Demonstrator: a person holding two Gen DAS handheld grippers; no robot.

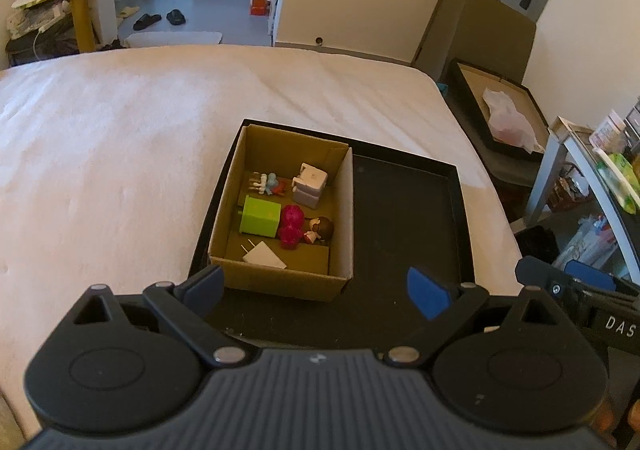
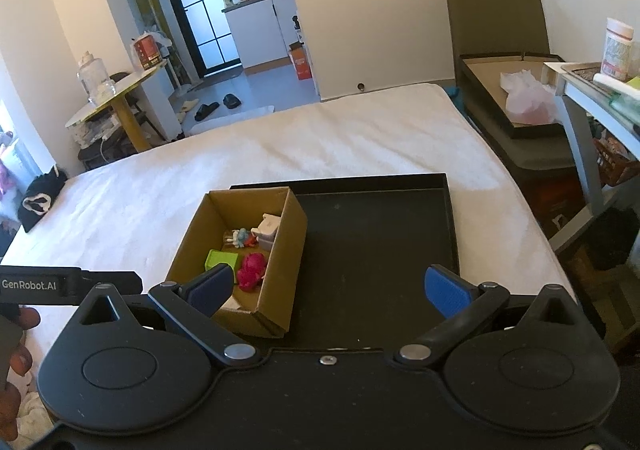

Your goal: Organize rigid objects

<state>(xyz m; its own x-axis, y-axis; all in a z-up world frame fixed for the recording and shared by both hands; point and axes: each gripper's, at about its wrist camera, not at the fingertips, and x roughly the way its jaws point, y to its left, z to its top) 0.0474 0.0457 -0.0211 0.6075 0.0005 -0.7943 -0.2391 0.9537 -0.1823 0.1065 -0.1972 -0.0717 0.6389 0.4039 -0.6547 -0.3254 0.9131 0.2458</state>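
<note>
A small cardboard box [image 1: 240, 186] [image 2: 288, 246] stands in the left part of a black tray [image 1: 404, 210] [image 2: 380, 238] on a white bed. Inside lie a green block [image 1: 261, 216] [image 2: 221, 260], a pink figure [image 1: 291, 226] [image 2: 251, 269], a brown-haired doll [image 1: 322, 229], a white charger [image 1: 310, 182] [image 2: 267, 228], a small blue-and-red toy [image 1: 270, 184] [image 2: 242, 237] and a white plug [image 1: 264, 255]. My left gripper [image 1: 316, 290] is open just short of the box's near wall, holding nothing. My right gripper [image 2: 330, 288] is open and holding nothing, its left finger [image 2: 212, 286] in front of the box.
The right gripper's body [image 1: 580, 286] shows at the right edge of the left wrist view. A hand [image 2: 16, 362] holds the left gripper's handle at lower left. A dark cloth [image 2: 40, 200] lies on the bed's far left. A shelf [image 2: 592, 98] and a second tray [image 2: 516, 98] stand right of the bed.
</note>
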